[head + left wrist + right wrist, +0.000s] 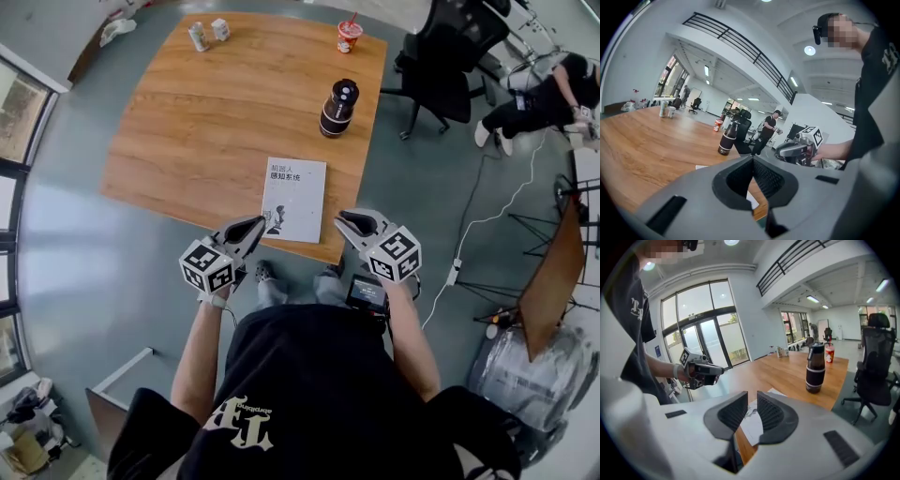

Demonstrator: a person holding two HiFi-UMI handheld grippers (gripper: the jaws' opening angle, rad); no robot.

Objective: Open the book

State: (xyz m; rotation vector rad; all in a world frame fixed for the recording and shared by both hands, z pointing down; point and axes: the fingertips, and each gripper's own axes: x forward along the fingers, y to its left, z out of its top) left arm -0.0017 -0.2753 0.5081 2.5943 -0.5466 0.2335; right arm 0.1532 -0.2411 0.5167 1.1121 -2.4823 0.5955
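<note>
Book (pixel 294 198): closed, white cover with dark print and a small drawing; lies flat at the near edge of the table (pixel 216 103).
Hands: low at that edge, one on each side of the book.
Left gripper (pixel 255 223): jaws pressed together, empty.
Right gripper (pixel 345 220): jaws slightly apart, nothing between them.

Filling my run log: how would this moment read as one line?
white paperback book: closed, flat on brown wooden table | left gripper: shut, empty | right gripper: open, empty

Grey floor (pixel 66 244), wooden table (pixel 216 122), black office chair (pixel 448 56), tall windows (pixel 705 324), ceiling lights (pixel 809 50).
</note>
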